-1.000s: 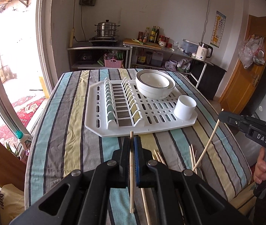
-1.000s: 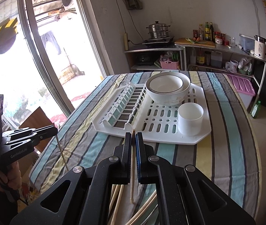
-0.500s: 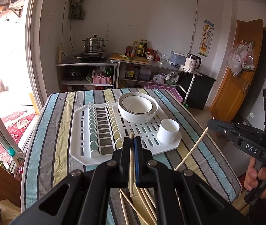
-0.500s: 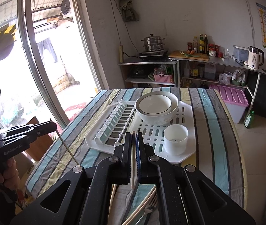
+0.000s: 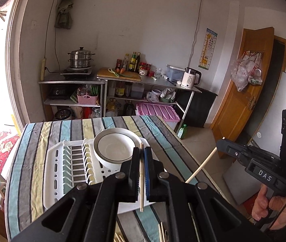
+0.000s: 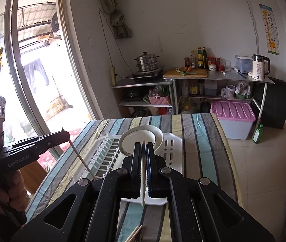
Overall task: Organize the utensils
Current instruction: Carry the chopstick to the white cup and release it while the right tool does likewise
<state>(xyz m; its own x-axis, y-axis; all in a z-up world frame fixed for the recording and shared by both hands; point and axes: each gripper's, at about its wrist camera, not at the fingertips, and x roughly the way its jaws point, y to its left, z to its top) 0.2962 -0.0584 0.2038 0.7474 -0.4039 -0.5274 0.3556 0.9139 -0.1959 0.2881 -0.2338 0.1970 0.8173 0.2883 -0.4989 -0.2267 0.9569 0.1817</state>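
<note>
Chopsticks of pale wood, one (image 5: 141, 178) clamped in the closed left gripper (image 5: 142, 157) and one (image 6: 143, 178) in the closed right gripper (image 6: 143, 151), are held above the white plastic drying rack (image 5: 51, 173); each is best kept firmly pinched and lowered steeply.

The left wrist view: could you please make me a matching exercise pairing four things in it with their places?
Things:
1. bowls
2. chopstick
3. steamer pot
4. kettle

Places:
A. in the left gripper
B. on the stove by the window
C. on the rack
D. right end of the counter

Pairs: 1-C, 2-A, 3-B, 4-D
</note>
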